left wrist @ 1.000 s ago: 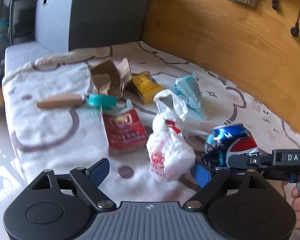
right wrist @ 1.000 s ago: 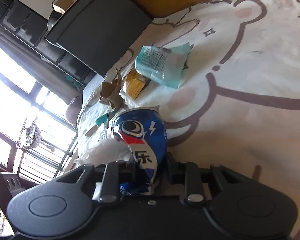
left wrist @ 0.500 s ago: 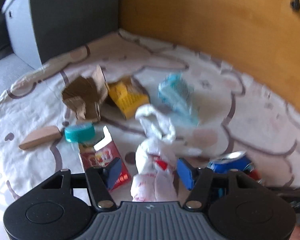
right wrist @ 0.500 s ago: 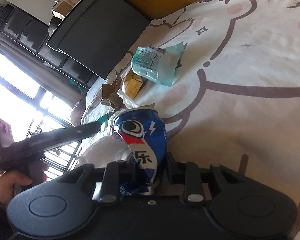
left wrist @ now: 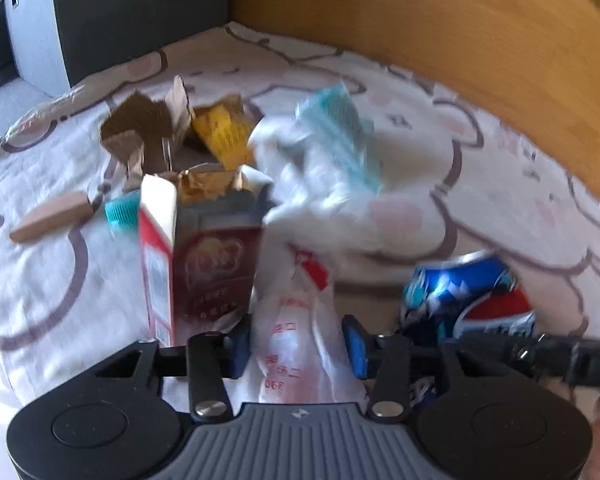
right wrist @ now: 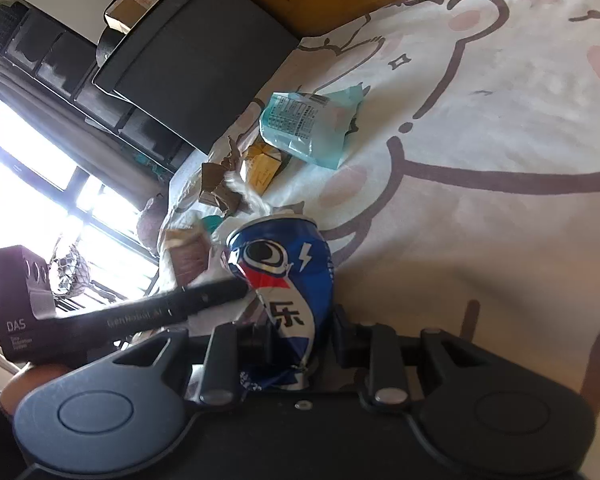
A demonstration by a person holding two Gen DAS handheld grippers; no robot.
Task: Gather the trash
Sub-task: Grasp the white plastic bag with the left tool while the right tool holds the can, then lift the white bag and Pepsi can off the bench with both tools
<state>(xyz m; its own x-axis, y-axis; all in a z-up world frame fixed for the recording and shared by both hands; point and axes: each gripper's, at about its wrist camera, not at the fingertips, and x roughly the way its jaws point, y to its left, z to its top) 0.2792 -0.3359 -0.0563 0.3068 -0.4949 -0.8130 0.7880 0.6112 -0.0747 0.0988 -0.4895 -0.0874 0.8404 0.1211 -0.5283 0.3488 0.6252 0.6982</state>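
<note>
A white plastic bag (left wrist: 300, 320) with red print lies on the cartoon bedsheet (left wrist: 480, 184). My left gripper (left wrist: 298, 344) is closing on it, and its blue pads (left wrist: 354, 346) touch the bag on both sides. A red carton (left wrist: 204, 268) stands upright against the left finger. My right gripper (right wrist: 300, 340) is shut on a crushed blue Pepsi can (right wrist: 284, 280), which the left wrist view shows as the can (left wrist: 472, 300) just right of the bag. The left gripper's black body (right wrist: 160, 312) crosses in front of the can.
Behind the bag lie a teal pouch (left wrist: 336, 120), a yellow box (left wrist: 224, 136), torn cardboard (left wrist: 144, 128), a teal cap (left wrist: 120, 208) and a wooden piece (left wrist: 50, 216). A wooden headboard (left wrist: 460, 40) borders the right side. A dark cabinet (left wrist: 140, 8) stands at the far end.
My left gripper has moved forward over the white bag and its jaws have narrowed around it. The red carton has gone from lying flat to standing. The right gripper and can stayed still.
</note>
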